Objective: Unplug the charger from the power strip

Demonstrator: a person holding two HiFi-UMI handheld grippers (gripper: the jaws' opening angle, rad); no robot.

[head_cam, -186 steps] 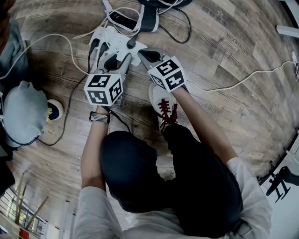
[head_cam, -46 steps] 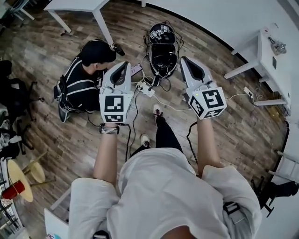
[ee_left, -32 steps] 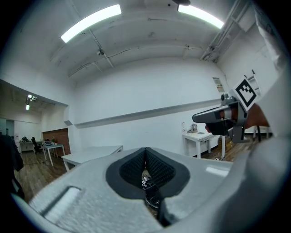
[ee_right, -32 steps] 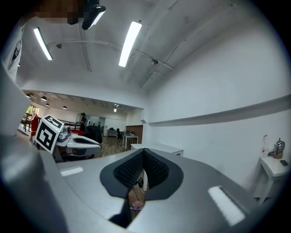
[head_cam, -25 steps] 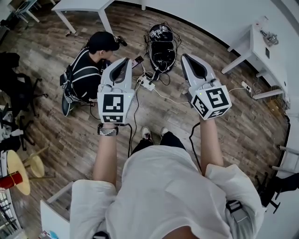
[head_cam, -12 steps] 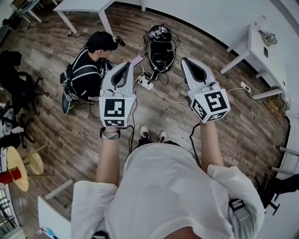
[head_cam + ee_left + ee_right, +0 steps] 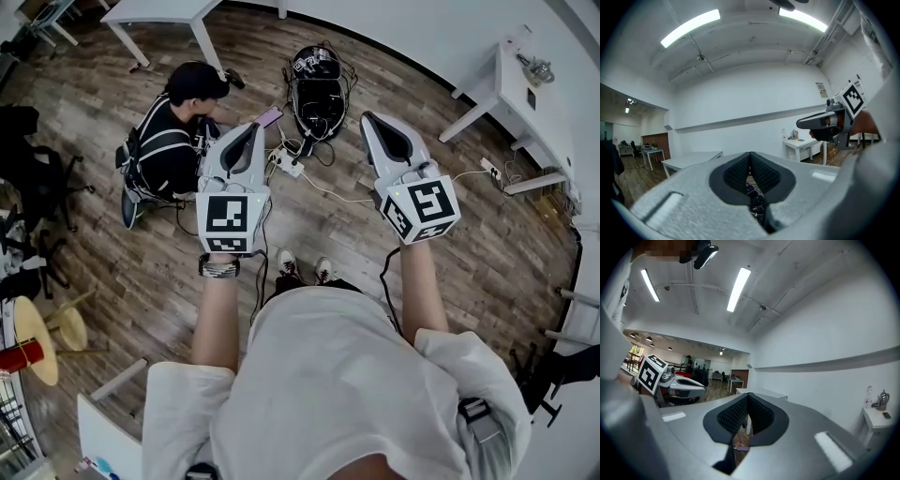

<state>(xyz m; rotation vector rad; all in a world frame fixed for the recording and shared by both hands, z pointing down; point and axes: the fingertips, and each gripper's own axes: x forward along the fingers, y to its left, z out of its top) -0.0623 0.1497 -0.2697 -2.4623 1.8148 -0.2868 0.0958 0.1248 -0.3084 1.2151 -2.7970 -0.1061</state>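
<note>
The white power strip (image 7: 289, 166) lies on the wooden floor far below, with several cables and plugs at it; I cannot tell the charger apart at this distance. My left gripper (image 7: 249, 130) is held level at chest height, well above the strip, its jaws shut with nothing between them (image 7: 750, 157). Level beside it, my right gripper (image 7: 369, 119) is also shut and empty (image 7: 747, 398). Each gripper shows in the other's view: the right gripper (image 7: 820, 123) and the left gripper (image 7: 684, 387).
A person in dark clothes (image 7: 173, 141) crouches on the floor left of the strip. A black bag with cables (image 7: 319, 89) lies behind it. White tables (image 7: 155, 11) (image 7: 525, 80) stand at the back. A white cable (image 7: 342, 198) runs right across the floor.
Both grippers stay shut and level and have drifted a little towards me. The floor scene has shifted slightly in the head view.
</note>
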